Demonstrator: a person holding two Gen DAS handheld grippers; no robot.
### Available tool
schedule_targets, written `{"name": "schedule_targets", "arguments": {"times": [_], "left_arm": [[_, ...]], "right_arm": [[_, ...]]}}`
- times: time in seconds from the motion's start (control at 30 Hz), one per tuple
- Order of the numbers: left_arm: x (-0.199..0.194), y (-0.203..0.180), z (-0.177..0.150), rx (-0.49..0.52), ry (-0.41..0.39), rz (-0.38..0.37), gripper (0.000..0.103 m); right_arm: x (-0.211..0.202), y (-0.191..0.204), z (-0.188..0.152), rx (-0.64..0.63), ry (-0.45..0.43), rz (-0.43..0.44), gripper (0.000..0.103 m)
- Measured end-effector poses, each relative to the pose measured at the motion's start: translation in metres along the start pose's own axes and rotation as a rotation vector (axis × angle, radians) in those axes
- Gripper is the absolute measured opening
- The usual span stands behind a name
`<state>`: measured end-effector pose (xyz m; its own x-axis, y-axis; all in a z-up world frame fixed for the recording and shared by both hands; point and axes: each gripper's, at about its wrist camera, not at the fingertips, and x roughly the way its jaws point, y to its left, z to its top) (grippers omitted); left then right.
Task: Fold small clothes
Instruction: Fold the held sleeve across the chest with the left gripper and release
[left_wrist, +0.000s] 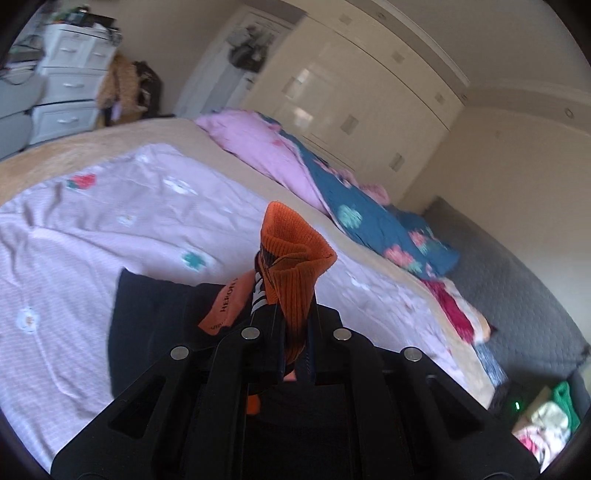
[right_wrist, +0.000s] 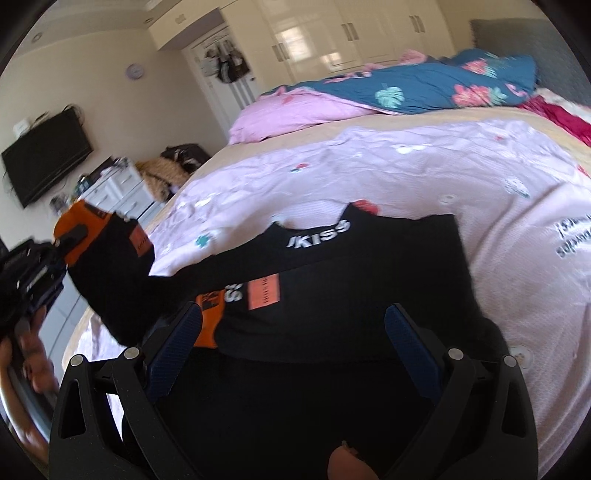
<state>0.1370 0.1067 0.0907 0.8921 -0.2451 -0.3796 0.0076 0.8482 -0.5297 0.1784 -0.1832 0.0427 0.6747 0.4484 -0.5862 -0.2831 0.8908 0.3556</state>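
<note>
Left gripper clamps orange cuff, right gripper agape

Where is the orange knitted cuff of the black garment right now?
The orange knitted cuff is clamped in the left gripper, lifted above the pink floral bedsheet. In the right wrist view it sits far left, off the bed's edge.

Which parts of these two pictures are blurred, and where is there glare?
Left wrist view: the blue flowered quilt is smeared, the orange knitted cuff sharp. Right wrist view: the left gripper at the edge is blurred; window light glares on the glossy cream wardrobe doors.
</note>
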Motion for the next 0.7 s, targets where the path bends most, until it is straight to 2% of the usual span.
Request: {"name": "schedule_targets", "arguments": {"times": [0.17, 0.37, 0.5, 0.7], "left_arm": [[0.021, -0.008, -0.015, 0.028, 0.080, -0.051, 0.002], [0.049, -0.018, -0.034, 0.057, 0.208, -0.146, 0.002], [0.070, -0.023, -0.053, 0.076, 0.297, -0.177, 0.002], [0.094, -0.033, -0.083, 0.129, 0.419, -0.183, 0.003]], "right_arm": [[-0.007, -0.027, 0.007, 0.078, -0.026, -0.050, 0.098], [-0.014, -0.057, 0.013, 0.158, -0.052, -0.105, 0.098], [-0.014, -0.071, 0.014, 0.191, -0.048, -0.121, 0.098], [-0.007, -0.083, 0.014, 0.215, -0.011, -0.153, 0.098]]}}
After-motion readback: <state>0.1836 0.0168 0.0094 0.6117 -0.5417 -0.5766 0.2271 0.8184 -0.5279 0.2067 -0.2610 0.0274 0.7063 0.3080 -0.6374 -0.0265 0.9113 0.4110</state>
